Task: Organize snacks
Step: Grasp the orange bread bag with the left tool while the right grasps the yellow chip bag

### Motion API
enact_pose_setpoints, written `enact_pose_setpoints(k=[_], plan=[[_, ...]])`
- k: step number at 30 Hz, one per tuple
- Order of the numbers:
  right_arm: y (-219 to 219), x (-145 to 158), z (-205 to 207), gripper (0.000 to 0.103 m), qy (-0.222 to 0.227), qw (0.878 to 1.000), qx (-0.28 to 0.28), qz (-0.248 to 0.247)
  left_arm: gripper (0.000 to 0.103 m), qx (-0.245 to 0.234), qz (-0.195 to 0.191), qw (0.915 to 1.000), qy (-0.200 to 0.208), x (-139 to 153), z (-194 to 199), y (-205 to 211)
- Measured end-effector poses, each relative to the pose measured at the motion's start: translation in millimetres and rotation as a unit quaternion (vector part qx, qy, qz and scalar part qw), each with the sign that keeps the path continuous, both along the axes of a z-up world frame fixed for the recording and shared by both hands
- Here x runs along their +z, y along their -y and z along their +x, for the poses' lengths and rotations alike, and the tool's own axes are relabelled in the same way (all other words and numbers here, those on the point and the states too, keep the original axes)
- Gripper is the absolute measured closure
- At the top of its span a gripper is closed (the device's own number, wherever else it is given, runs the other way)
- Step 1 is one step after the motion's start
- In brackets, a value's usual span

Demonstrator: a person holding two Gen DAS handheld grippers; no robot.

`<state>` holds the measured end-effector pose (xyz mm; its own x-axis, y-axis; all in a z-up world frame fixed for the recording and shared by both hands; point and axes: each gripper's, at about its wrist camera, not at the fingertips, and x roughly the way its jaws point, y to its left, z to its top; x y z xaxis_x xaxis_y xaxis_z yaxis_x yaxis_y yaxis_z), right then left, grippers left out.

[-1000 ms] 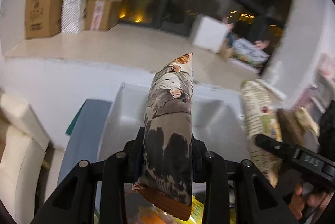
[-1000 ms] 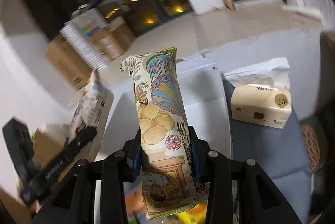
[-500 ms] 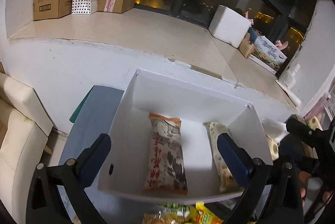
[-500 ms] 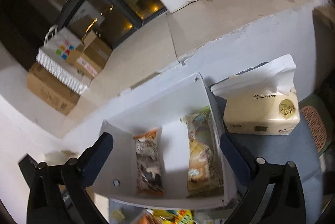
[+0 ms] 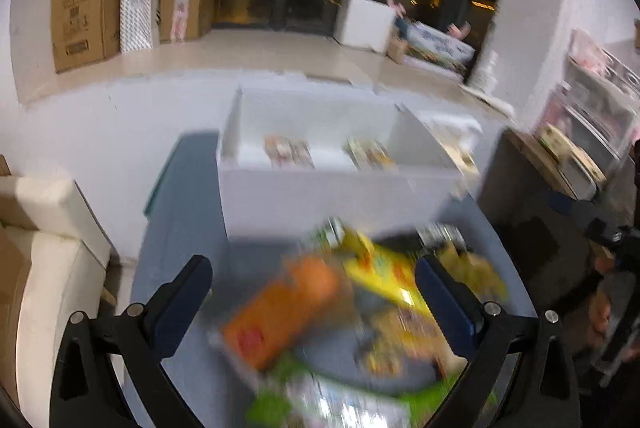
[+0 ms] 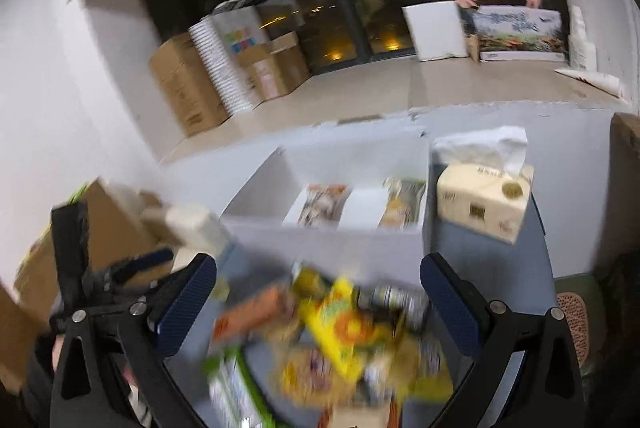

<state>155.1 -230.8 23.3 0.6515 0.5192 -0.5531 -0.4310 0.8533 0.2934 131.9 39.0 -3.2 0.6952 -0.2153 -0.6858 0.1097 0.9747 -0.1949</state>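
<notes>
A white box [image 5: 320, 196] stands at the back of a blue-grey table [image 5: 180, 228]. Two snack packets lie flat in it side by side, a brown one [image 5: 288, 152] and a green-yellow one [image 5: 370, 154]. The right wrist view shows the same box [image 6: 320, 240] and both packets [image 6: 322, 202] [image 6: 402, 204]. In front of the box lies a blurred pile of loose snacks, with an orange packet [image 5: 288, 308] and a yellow packet [image 6: 340, 324] in it. My left gripper [image 5: 311, 264] and my right gripper [image 6: 318, 262] both hang open above this pile, with nothing between their fingers.
A tissue box [image 6: 484, 200] sits just right of the white box. A cream sofa [image 5: 40, 248] stands left of the table. Cardboard boxes [image 5: 84, 0] line the raised ledge behind. A dark side table [image 5: 532, 196] stands at the right.
Each gripper held an upright packet over the box, then opened and left it lying inside. Both grippers have since pulled back from the box to above the loose pile.
</notes>
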Motion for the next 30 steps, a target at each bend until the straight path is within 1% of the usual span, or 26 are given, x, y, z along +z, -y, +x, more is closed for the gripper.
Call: enact_pose_setpoints(k=[3,5,8,11,12,15,18,23,26,27,28,29,30], plan=[[2.6,-15.5,-36.3,0.0,0.003,0.999,-0.005,-0.046,0.0,-0.022,-0.017,0.9995,-0.012,-6.3,-37.1,4.1],[5.2,-28.5,-55.6,0.0,-0.002,0.998,-0.013,-0.064,0.0,-0.037,-0.014,0.9991,-0.017,-13.4,-59.0,12.8],[11.2,-48.7,-78.1,0.0,-0.012,0.998,-0.023,-0.061,0.0,-0.047,0.002,0.9986,-0.024,-27.2,-84.8,23.5],[11.3,-69.3,-83.6,0.0,-0.023,0.996,-0.025,-0.077,0.0,-0.055,-0.002,0.9979,-0.034,-37.6,-99.8,27.5],[11.8,-74.5,-81.7,0.0,-0.025,0.996,-0.032,-0.085,0.0,-0.054,0.0,0.998,-0.032,-38.6,-103.4,28.0],[18.4,-88.5,-68.5,0.0,-0.042,0.995,-0.048,-0.072,0.0,-0.047,0.008,0.9985,-0.025,-37.9,-109.3,27.9],[24.4,-101.7,-44.7,0.0,-0.062,0.995,-0.061,-0.051,0.0,-0.049,0.002,0.9986,-0.021,-37.4,-109.0,24.9],[26.3,-120.8,2.4,0.0,-0.092,0.992,-0.081,-0.044,0.0,-0.041,0.015,0.9988,-0.022,-40.1,-105.6,22.2],[23.0,-132.6,24.3,0.0,-0.107,0.99,-0.075,-0.047,0.0,-0.03,0.016,0.9992,-0.022,-41.7,-101.6,17.2],[21.4,-137.0,29.3,0.009,-0.116,0.99,-0.07,-0.048,0.0,-0.028,0.016,0.9992,-0.023,-42.6,-100.4,15.7],[20.1,-142.4,34.2,0.026,-0.127,0.988,-0.07,-0.054,0.0,-0.027,0.016,0.9992,-0.024,-43.7,-99.4,14.8],[19.6,-148.5,37.7,0.036,-0.138,0.986,-0.071,-0.061,0.0,-0.027,0.015,0.9992,-0.027,-45.2,-98.1,13.1],[21.1,-148.7,37.6,0.036,-0.134,0.987,-0.071,-0.055,0.0,-0.026,0.016,0.9992,-0.028,-46.2,-97.6,12.1]])
